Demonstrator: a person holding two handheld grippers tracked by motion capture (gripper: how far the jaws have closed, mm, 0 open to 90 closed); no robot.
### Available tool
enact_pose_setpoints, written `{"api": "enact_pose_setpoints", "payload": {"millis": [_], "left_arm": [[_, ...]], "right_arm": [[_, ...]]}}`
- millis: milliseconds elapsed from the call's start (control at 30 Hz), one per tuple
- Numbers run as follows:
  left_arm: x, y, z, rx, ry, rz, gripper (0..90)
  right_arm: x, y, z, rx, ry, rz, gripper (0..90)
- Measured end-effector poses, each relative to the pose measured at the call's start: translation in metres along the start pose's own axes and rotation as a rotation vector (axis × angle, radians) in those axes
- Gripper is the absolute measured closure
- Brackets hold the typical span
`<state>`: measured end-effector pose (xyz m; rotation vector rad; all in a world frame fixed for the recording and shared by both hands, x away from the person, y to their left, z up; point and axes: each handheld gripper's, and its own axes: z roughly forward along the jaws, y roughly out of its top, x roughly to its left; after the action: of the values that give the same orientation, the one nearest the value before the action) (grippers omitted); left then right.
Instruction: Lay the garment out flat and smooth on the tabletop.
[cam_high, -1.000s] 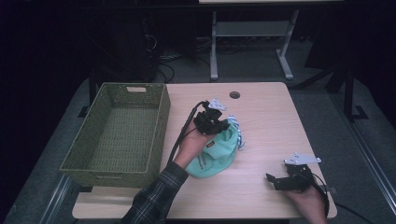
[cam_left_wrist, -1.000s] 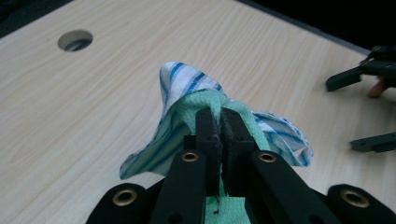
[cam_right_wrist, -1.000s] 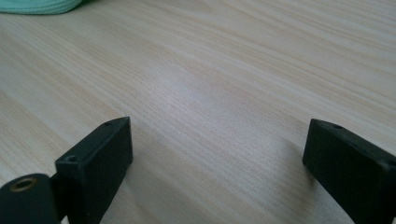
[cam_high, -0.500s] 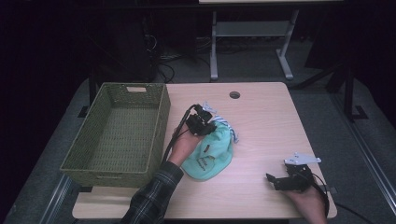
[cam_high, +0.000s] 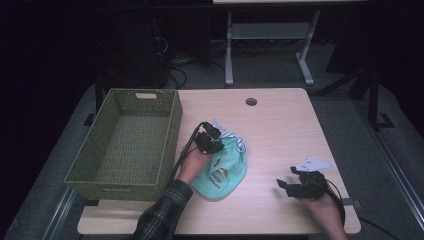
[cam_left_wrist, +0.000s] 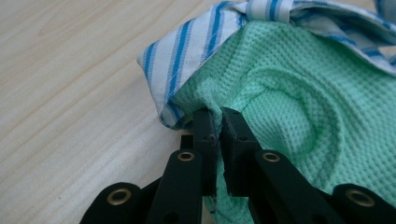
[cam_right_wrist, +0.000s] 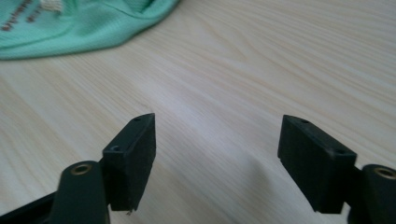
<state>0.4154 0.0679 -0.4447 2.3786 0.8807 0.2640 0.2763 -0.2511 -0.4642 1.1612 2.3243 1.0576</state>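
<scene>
Between the left gripper's (cam_left_wrist: 218, 122) closed fingers: a fold of green garment (cam_left_wrist: 299, 107).

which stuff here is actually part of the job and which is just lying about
In the job:
- green garment, pinched by the left gripper
- striped cloth bunched against it
- woven basket beside them, a likely drop spot

Lying about:
- right gripper, jaws apart over bare table, nothing between them
- metal stand behind the table

Crumpled mint-green garment (cam_high: 222, 170), blue-striped white trim, on table (cam_high: 280, 130)
</scene>
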Motion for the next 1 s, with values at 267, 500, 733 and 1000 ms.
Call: {"api": "enact_pose_setpoints", "payload": {"millis": [267, 500, 733, 1000], "left_arm": [[-0.005, -0.005, 0.003, 0.019, -0.009, 0.013, 83.1], [-0.004, -0.006, 0.003, 0.020, -0.017, 0.013, 82.2], [-0.003, -0.007, 0.003, 0.020, -0.021, 0.008, 82.1], [-0.003, -0.006, 0.003, 0.025, -0.025, 0.008, 82.2]], "right_arm": [[0.005, 0.022, 0.012, -0.012, 0.131, -0.028, 36.3], [0.019, 0.039, 0.030, -0.043, 0.189, -0.085, 36.6], [0.040, 0.047, 0.042, -0.046, 0.131, -0.140, 38.7], [0.062, 0.057, 0.062, -0.035, 0.137, -0.181, 43.2]]}}
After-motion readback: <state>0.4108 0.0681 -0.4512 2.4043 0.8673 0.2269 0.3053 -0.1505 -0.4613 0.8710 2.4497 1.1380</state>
